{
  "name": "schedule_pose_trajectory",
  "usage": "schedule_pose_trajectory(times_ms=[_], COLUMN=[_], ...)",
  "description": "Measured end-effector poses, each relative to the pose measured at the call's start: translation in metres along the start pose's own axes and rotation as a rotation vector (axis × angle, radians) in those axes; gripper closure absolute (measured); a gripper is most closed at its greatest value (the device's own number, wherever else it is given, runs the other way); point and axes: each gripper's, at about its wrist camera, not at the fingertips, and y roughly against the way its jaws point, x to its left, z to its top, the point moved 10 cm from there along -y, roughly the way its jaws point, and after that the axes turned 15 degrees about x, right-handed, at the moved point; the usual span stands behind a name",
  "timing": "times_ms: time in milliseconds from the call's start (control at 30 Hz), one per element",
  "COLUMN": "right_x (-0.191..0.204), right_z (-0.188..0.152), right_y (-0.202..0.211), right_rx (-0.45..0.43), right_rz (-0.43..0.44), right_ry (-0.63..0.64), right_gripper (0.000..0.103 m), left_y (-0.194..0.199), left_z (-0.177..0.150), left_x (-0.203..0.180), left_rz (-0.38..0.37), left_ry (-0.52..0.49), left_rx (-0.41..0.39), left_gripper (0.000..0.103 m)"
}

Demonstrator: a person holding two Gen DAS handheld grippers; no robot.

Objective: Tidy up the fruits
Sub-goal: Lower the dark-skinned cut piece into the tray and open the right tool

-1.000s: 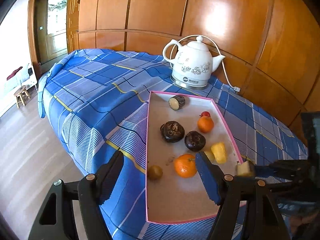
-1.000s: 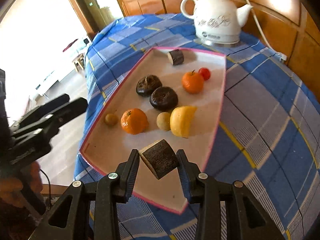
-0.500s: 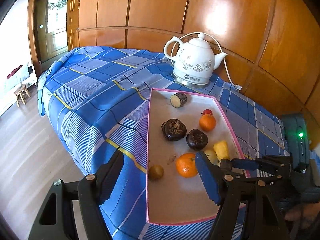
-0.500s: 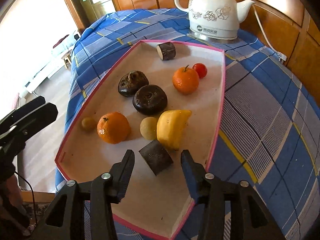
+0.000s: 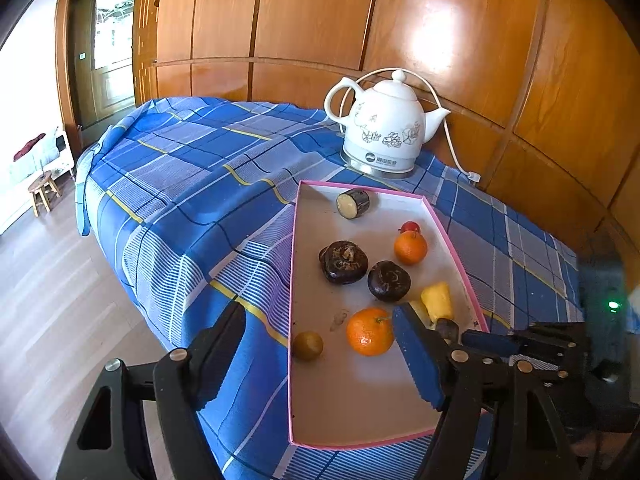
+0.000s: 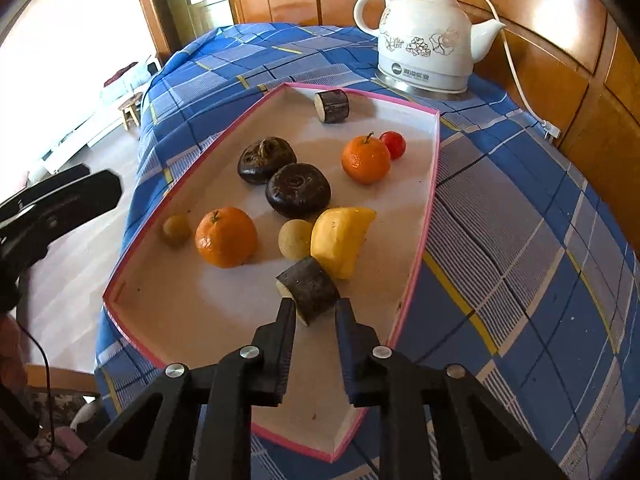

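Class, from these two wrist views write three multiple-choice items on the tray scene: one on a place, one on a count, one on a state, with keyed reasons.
1. Where does the white kettle stand?
A. Inside the tray
B. On the cloth beyond the tray
C. On the floor

2. How many oranges lie in the tray?
A. One
B. Two
C. Four

3. The right gripper is:
A. Wide open over bare cloth
B. Out of view
C. Closed on the dark cut piece

Key: B, the kettle sits past the far rim; B, two oranges show; C, both fingers press the piece's sides.
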Motion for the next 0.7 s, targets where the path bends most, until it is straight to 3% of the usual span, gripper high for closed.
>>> schedule_pose_trajectory(times_ms=[333, 500, 700], right_x=[-0.001, -0.006, -0.02], right_z=[-0.001, -0.007, -0.019], right_y=[0.004, 0.03, 0.057], right_rx=[-0.027, -0.107, -0.193], right_rz=[0.025, 0.037, -0.025], right_ry=[-0.054, -0.123, -0.218], right_gripper=[0.082, 0.073, 0.067], left_y=[0.01, 0.016, 0.023], left_z=[0.0, -0.002, -0.007], left_x=[-0.006, -0.011, -0.02], left_rz=[-0.001, -0.001, 0.0], left_ry=[-0.015, -0.019, -0.032], left_rx=[-0.026, -0.044, -0.063], left_gripper=[0.022, 0.018, 0.012])
